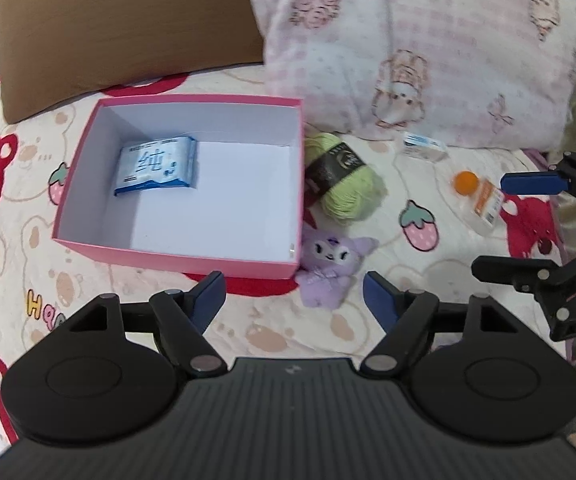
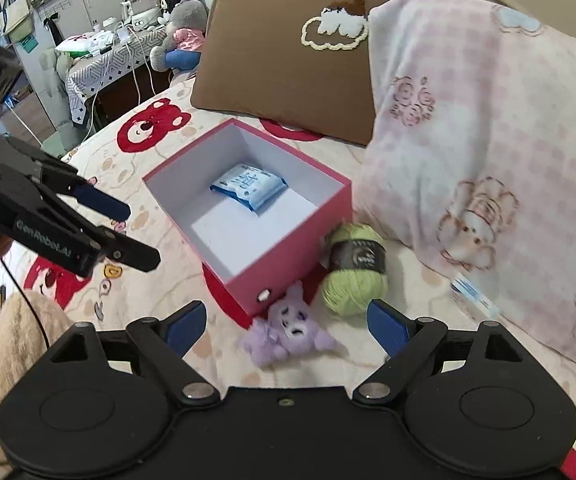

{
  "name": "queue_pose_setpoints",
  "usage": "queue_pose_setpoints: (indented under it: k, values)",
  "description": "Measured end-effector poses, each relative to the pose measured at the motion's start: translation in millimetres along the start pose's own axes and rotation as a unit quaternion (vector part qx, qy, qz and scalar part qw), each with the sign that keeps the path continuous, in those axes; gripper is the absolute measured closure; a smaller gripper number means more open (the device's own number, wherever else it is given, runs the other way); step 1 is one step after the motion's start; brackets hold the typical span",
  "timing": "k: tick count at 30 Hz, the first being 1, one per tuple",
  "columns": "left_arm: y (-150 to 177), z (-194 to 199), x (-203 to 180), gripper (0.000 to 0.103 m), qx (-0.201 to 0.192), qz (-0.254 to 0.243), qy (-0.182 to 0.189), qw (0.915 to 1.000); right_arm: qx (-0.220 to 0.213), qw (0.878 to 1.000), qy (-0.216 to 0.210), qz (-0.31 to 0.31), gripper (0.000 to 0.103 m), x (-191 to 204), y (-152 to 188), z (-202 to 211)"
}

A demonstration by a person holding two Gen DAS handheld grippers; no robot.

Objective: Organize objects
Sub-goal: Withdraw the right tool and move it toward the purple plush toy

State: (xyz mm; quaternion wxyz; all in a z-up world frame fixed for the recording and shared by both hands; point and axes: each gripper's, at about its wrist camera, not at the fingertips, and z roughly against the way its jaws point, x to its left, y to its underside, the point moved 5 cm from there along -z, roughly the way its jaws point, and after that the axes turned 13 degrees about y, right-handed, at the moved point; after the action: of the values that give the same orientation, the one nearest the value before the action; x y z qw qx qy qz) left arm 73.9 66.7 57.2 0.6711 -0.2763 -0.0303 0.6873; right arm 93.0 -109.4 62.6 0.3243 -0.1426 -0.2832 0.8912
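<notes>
A pink box (image 1: 176,258) (image 2: 288,276) sits open on the bed with a blue tissue pack (image 1: 156,166) (image 2: 248,186) inside. A purple plush toy (image 1: 330,264) (image 2: 288,330) lies at the box's near right corner. A green yarn ball (image 1: 342,180) (image 2: 354,268) lies right of the box. My left gripper (image 1: 294,294) is open and empty, just before the box and plush. My right gripper (image 2: 288,322) is open and empty, its fingers either side of the plush. A small bottle with an orange cap (image 1: 478,196) and a small white box (image 1: 424,146) (image 2: 474,294) lie farther right.
A brown pillow (image 1: 120,28) (image 2: 284,72) and a pink checked pillow (image 1: 420,48) (image 2: 488,152) stand behind the box. The bed sheet (image 1: 16,240) has bear and strawberry prints. A desk with plush toys (image 2: 176,28) stands beyond the bed on the left.
</notes>
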Motion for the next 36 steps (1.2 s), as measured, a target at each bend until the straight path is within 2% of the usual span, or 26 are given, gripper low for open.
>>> queue_pose_setpoints:
  k: [8, 15, 20, 26, 32, 36]
  values:
    - [18.6, -11.3, -34.1, 0.027, 0.038, -0.046, 0.022, 0.9979, 0.007, 0.999, -0.002, 0.031, 0.013, -0.6, 33.1, 15.0]
    - [31.5, -17.8, -52.6, 0.027, 0.044, -0.073, 0.038, 0.9956, 0.0, 0.999, -0.012, 0.045, 0.013, 5.0, 54.7, 15.0]
    - [36.9, -30.8, -55.4, 0.027, 0.042, -0.064, 0.073, 0.9944, -0.007, 0.999, -0.025, 0.046, 0.013, 9.1, 64.0, 4.3]
    - [46.7, -51.2, -47.8, 0.027, 0.012, -0.031, 0.111, 0.9933, 0.001, 0.998, -0.043, 0.053, 0.013, 17.3, 71.0, -13.1]
    - [58.8, -81.3, -33.0, 0.027, 0.006, -0.009, 0.104, 0.9945, -0.004, 0.996, -0.043, 0.075, 0.013, 27.7, 74.2, -28.6]
    - [61.6, -96.4, -22.1, 0.029, -0.01, 0.001, 0.081, 0.9967, -0.021, 0.996, -0.039, 0.077, 0.013, 30.4, 75.1, -42.2]
